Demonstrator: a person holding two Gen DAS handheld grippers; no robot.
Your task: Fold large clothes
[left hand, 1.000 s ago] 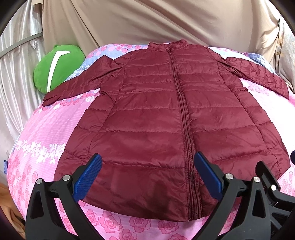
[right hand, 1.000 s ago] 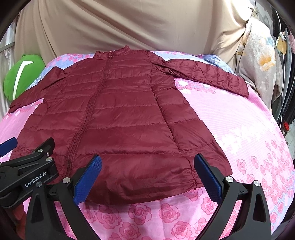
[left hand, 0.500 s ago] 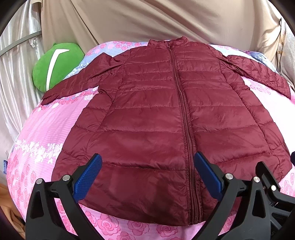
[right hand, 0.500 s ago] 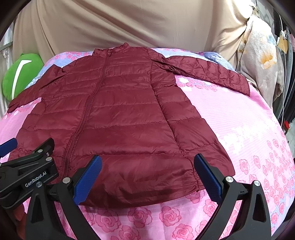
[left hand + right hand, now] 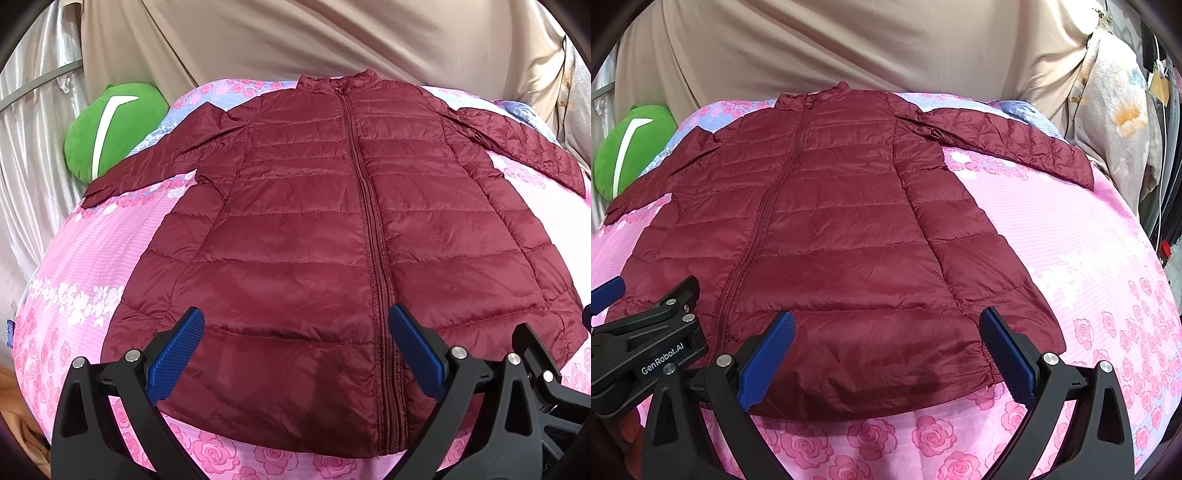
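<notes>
Left wrist view: maroon puffer jacket (image 5: pixel 332 258) flat, zipped, on pink floral bedsheet (image 5: pixel 85 266), collar at 12 o'clock, sleeves spread. Left gripper (image 5: pixel 295 354) spread wide above hem, gripping nothing. Right gripper (image 5: pixel 886 354) likewise agape at 6 o'clock. Green plush (image 5: pixel 110 129) at 10 o'clock.

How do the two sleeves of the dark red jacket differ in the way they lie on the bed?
The sleeve by the green plush slopes down toward the hem, its cuff close to the green plush. The other sleeve spreads more sideways, its cuff near the flowered cloth hanging beside the bed. Both lie flat, unfolded, on the pink sheet, untouched by either claw.
</notes>
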